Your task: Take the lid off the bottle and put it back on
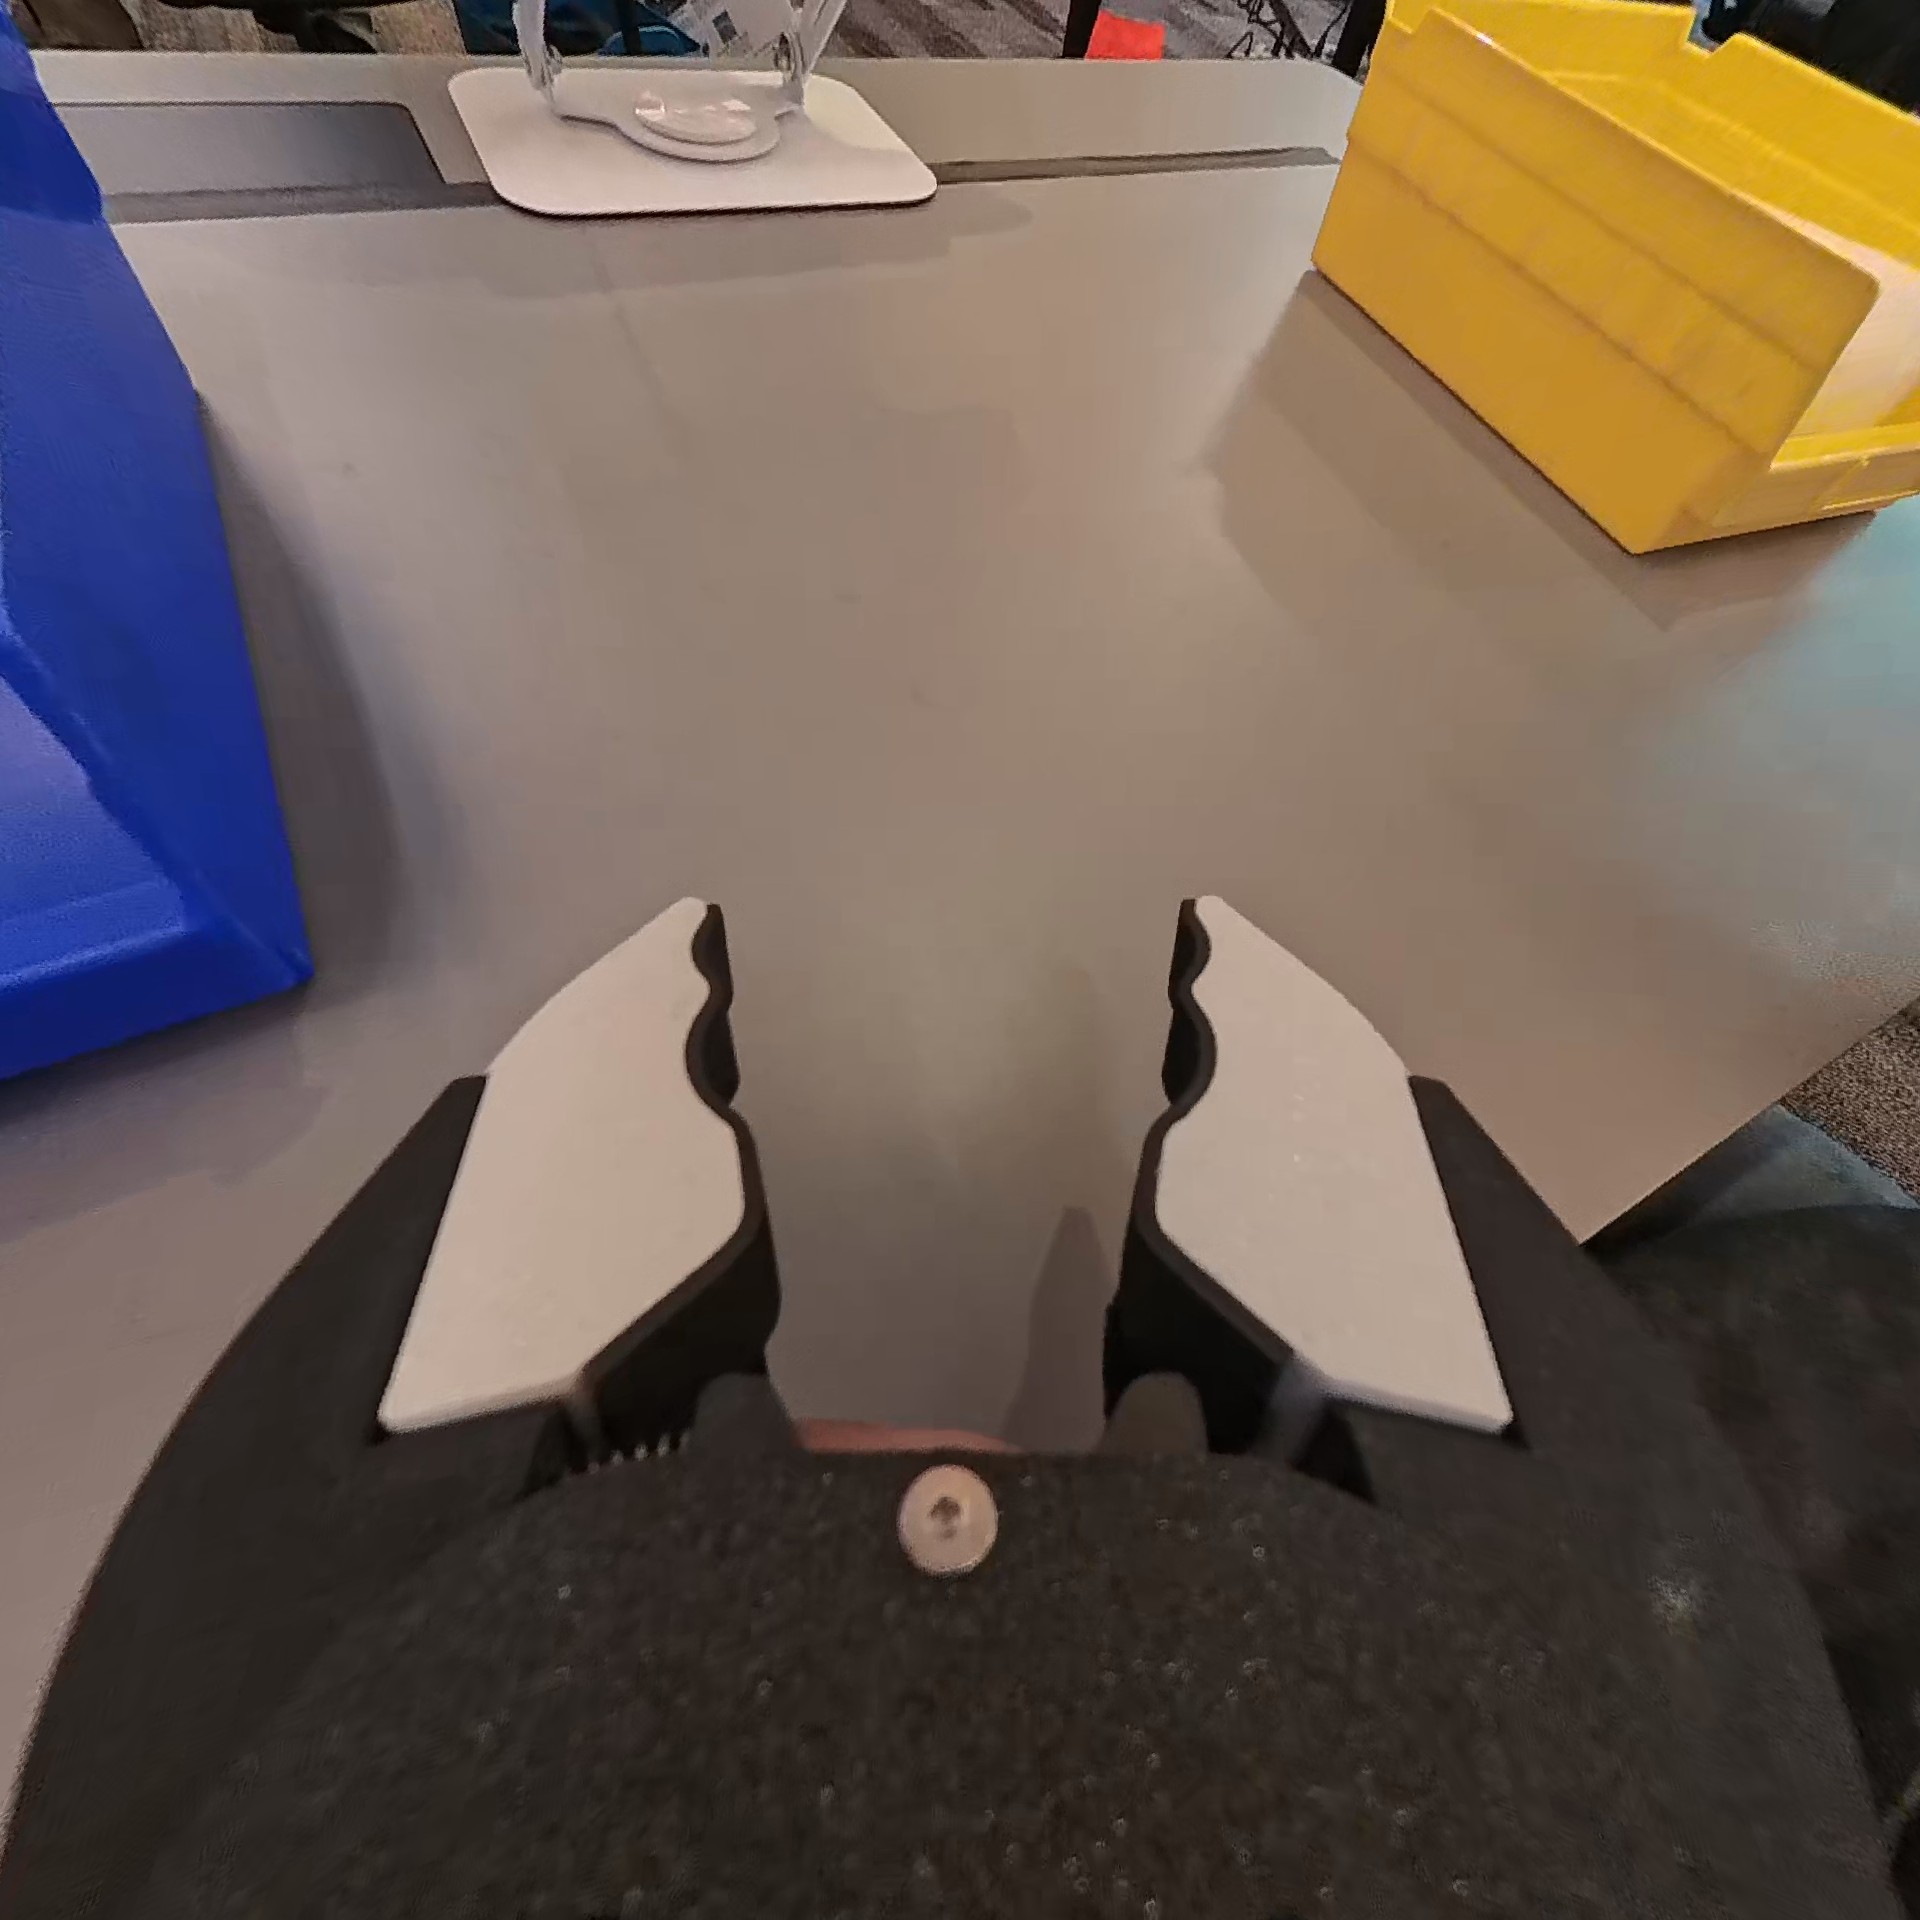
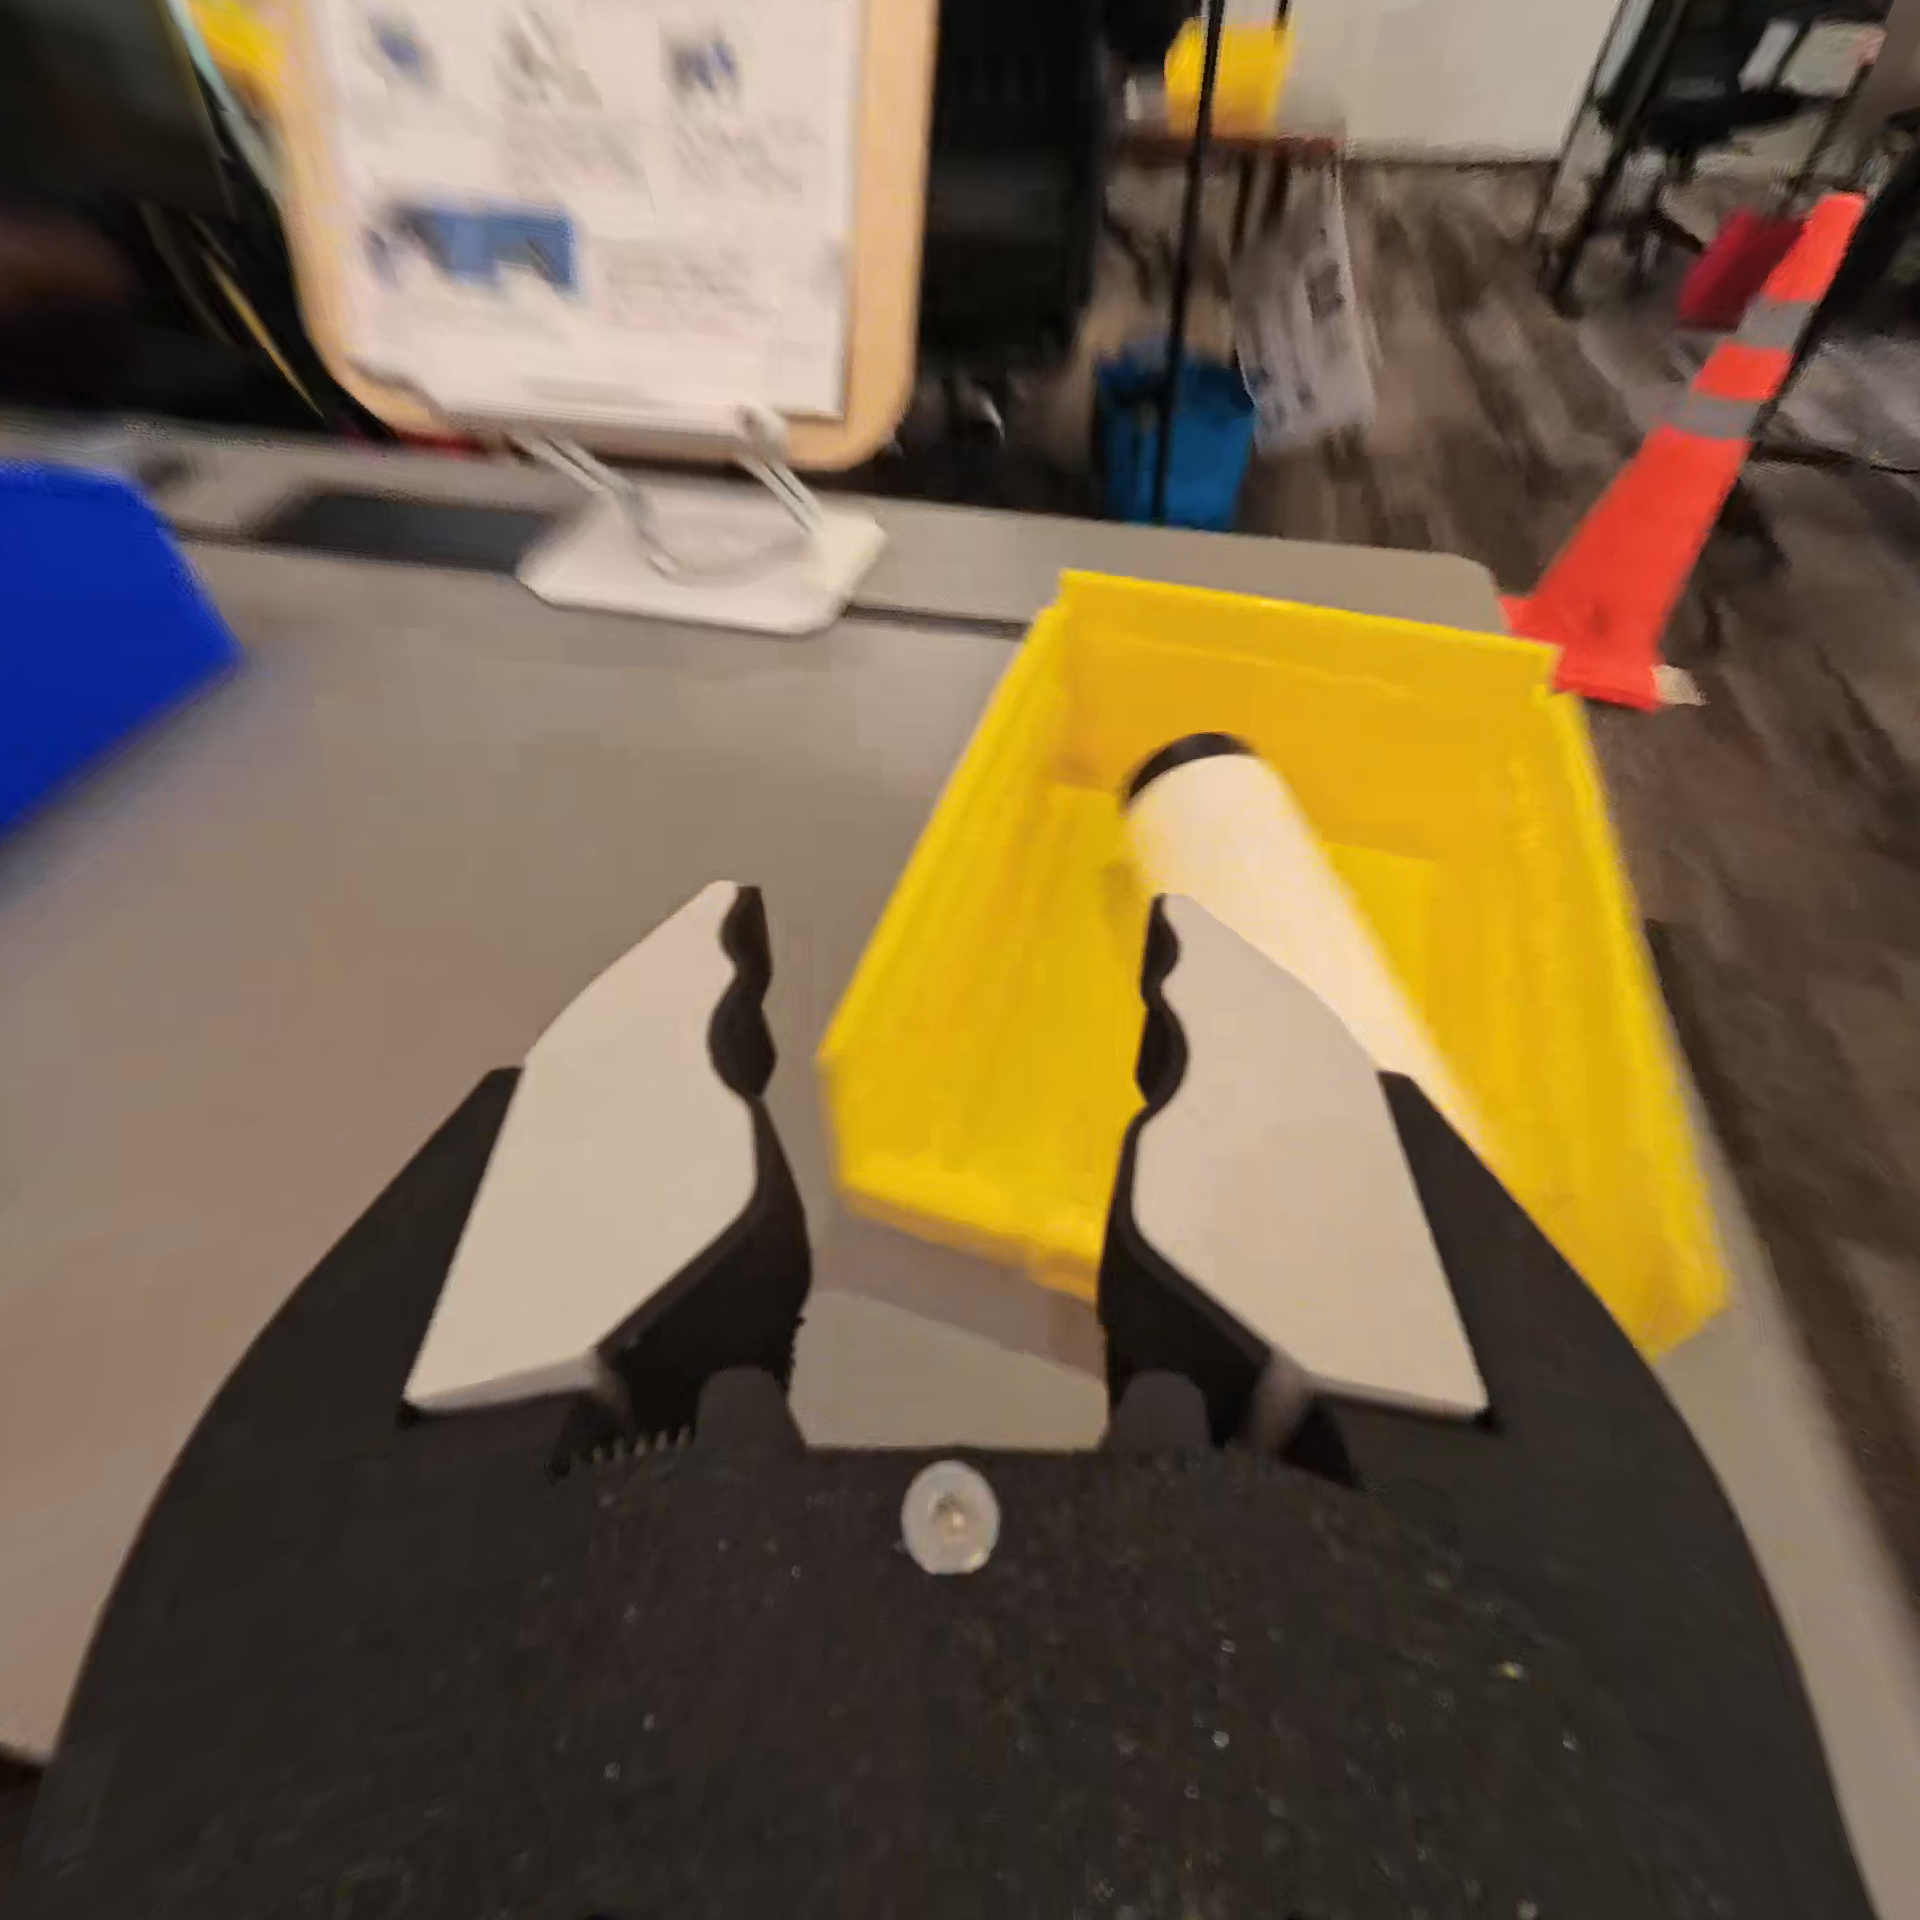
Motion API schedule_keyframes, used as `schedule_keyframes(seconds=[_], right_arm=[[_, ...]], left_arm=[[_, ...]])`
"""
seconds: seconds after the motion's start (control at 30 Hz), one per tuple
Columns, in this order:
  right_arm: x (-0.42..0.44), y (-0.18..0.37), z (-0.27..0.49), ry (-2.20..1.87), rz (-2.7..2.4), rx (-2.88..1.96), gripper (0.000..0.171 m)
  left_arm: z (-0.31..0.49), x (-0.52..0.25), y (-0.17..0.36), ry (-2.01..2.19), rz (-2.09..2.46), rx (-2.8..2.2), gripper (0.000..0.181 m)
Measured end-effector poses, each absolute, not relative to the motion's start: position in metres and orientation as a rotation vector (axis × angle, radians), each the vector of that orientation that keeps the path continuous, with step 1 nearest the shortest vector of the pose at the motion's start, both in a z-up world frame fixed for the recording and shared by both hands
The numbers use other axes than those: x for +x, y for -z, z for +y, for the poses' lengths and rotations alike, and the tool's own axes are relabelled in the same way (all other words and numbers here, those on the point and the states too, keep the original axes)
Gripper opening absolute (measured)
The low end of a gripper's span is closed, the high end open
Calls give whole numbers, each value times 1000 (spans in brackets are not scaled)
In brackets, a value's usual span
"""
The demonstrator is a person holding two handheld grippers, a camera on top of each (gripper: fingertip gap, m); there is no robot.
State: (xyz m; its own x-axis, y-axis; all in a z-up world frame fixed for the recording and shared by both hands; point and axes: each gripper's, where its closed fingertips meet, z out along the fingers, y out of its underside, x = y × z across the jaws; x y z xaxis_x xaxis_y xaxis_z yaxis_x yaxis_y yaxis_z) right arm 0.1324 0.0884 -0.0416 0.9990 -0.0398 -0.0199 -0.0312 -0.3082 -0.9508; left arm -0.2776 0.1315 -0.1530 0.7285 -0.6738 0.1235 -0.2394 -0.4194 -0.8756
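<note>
Bottle (image 2: 1257, 894) inside yellow bin (image 2: 966, 1039), blue bin (image 2: 94, 623) apart

Evenly lit, moderately bright, with soft shadows on the grey surface (image 1: 935, 623). Sharp in the left wrist view; motion-blurred in the right, perhaps worst at the edges. Wide-angle bending throughout.

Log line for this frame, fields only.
stage: pre-grasp | left gripper: open, empty | right gripper: open, empty | bottle: in yellow bin, lid on
</note>
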Motion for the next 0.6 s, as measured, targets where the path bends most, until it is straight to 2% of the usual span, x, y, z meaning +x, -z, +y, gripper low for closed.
schedule_keyframes(seconds=[0.07,0.2,0.23,0.37,0.6], right_arm=[[101,60,61,-128,72,-1760,55],[85,133,22,-50,158,-1866,60],[86,133,19,-11,136,-1862,65],[104,120,20,129,100,-1803,59],[107,136,29,77,135,-1846,66]], left_arm=[[132,-275,152,587,698,-1983,81],[132,-270,153,583,719,-1983,80],[132,-268,153,591,720,-1979,79],[130,-264,152,620,732,-1963,65],[128,-265,159,598,748,-2000,74]])
